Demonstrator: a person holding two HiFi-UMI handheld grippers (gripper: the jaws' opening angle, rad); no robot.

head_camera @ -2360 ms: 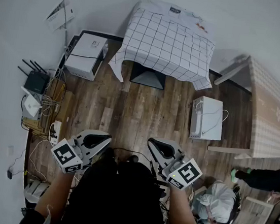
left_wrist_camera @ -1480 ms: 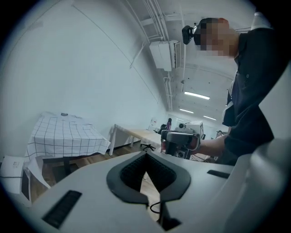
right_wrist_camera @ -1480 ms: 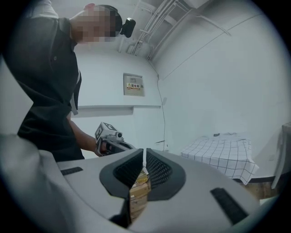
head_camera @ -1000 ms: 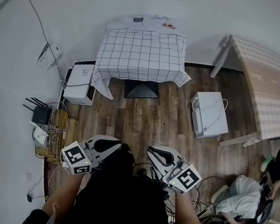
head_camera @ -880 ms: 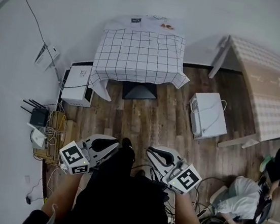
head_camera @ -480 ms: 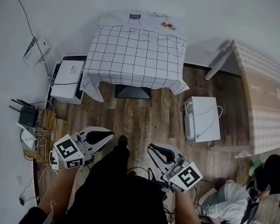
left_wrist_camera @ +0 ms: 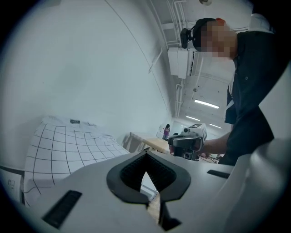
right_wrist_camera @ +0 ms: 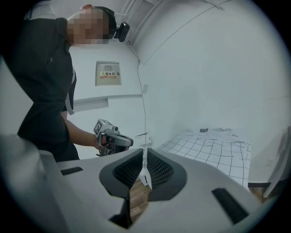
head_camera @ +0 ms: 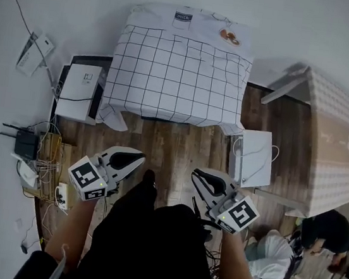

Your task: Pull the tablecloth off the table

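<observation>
Left tool [head_camera: 139,158] and right tool [head_camera: 198,174] both clenched, empty, well short of the tablecloth [head_camera: 177,72]

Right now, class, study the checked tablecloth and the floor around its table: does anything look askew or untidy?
The checked tablecloth lies fairly square, though its near corners hang in loose folds. The untidiest spot is the floor at left: a tangle of cables beside the router.
</observation>
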